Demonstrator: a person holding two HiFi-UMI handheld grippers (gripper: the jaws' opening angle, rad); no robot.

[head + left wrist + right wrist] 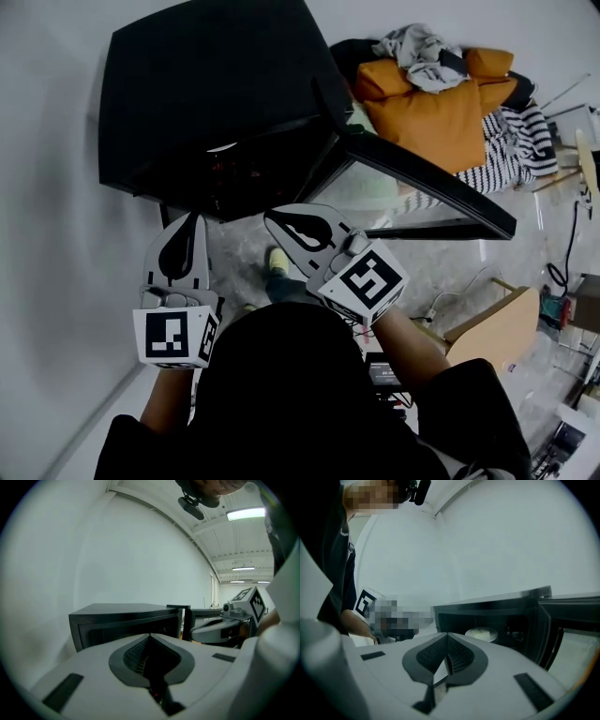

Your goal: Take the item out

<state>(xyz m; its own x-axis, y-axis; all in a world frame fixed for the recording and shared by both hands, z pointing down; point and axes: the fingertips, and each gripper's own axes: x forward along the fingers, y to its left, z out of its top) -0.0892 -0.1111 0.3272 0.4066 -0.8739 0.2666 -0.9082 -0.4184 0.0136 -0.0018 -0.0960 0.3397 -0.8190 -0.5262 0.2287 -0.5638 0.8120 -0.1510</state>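
Note:
A black microwave (211,89) stands in front of me with its door (427,187) swung open to the right. In the right gripper view, a pale round item (482,633) lies inside the dark cavity (506,630). My right gripper (272,217) is shut and holds nothing, its tips just short of the opening. My left gripper (193,217) is shut and also holds nothing, in front of the microwave's left part. In the left gripper view the microwave (126,620) sits beyond the closed jaws, and the right gripper (225,626) shows to the right.
A white wall (56,234) runs along the left. Orange cushions (436,112) with clothes and a striped cloth (511,145) lie at the back right. A wooden board (497,328), cables and small boxes are on the floor at the right.

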